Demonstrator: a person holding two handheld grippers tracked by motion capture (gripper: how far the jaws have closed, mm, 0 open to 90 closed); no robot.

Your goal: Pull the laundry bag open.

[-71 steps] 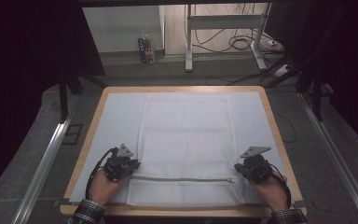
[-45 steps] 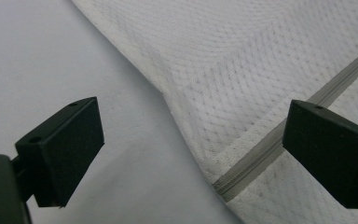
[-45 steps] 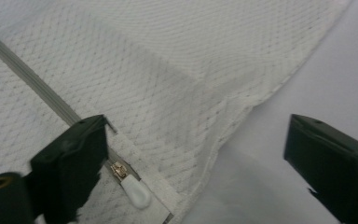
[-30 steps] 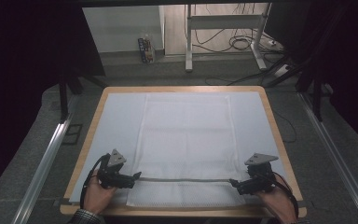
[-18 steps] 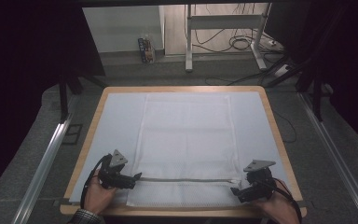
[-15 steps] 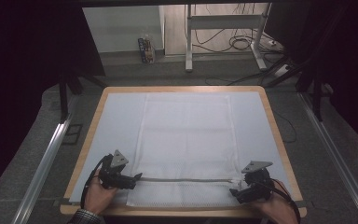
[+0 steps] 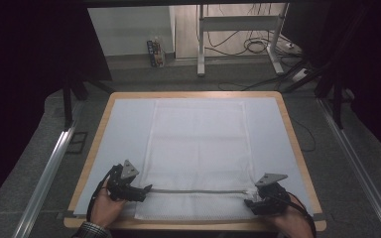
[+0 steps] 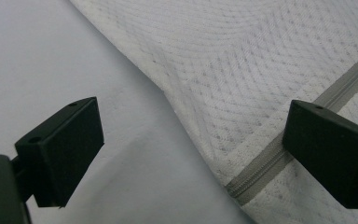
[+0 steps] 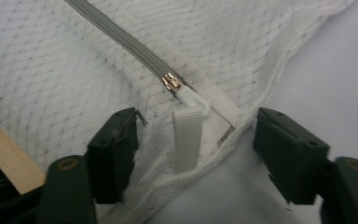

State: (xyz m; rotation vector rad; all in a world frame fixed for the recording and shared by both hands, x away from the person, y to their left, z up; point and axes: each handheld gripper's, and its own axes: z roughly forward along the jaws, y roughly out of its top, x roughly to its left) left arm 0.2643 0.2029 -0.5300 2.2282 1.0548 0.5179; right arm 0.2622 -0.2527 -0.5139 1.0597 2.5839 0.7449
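- Bench (image 7: 97, 148), wood-rimmed under a pale mat.
- White mesh laundry bag (image 7: 198, 144) lies flat at centre, its grey zipper (image 7: 198, 191) running nine to three near six o'clock.
- Left gripper (image 7: 146, 189) gapes wide at the zipper's nine o'clock end, gripping nothing.
- Right gripper (image 7: 248, 200), jaws just narrowing, straddles the white pull tab (image 9: 187, 140), pads clear of it.

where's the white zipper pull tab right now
In the right gripper view, the white pull tab lies between the right gripper's open, closing jaws, untouched, at the grey zipper's end near the white mesh bag's right edge.
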